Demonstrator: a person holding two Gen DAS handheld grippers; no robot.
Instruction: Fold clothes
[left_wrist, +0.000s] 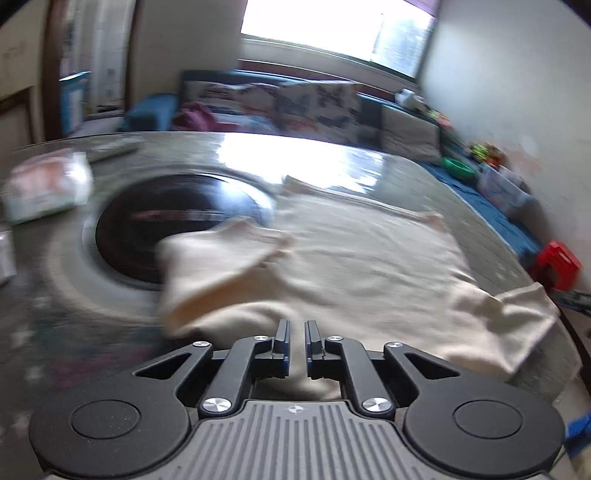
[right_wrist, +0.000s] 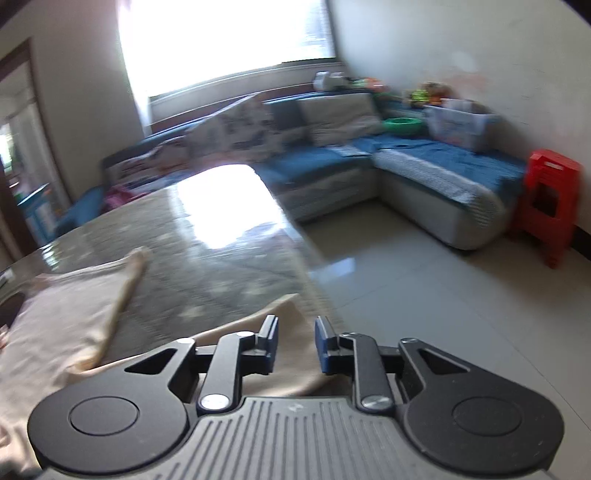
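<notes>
My left gripper (left_wrist: 297, 341) has its jaws narrowly parted, nothing pinched; my right gripper (right_wrist: 295, 341) gapes wider, also empty. Beneath both, the cream garment (left_wrist: 369, 251) lies spread on the glass table (left_wrist: 388, 162). Beyond: blue sofa (right_wrist: 443, 166).

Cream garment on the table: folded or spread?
Partly folded: cream garment mostly flat on the grey table, left sleeve doubled over.

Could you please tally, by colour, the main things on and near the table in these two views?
Cream garment: 1
Black round inset in the table: 1
White packet: 1
Red stool stack: 1
Green bowl: 1
Blue sofa: 1
Total: 6
</notes>
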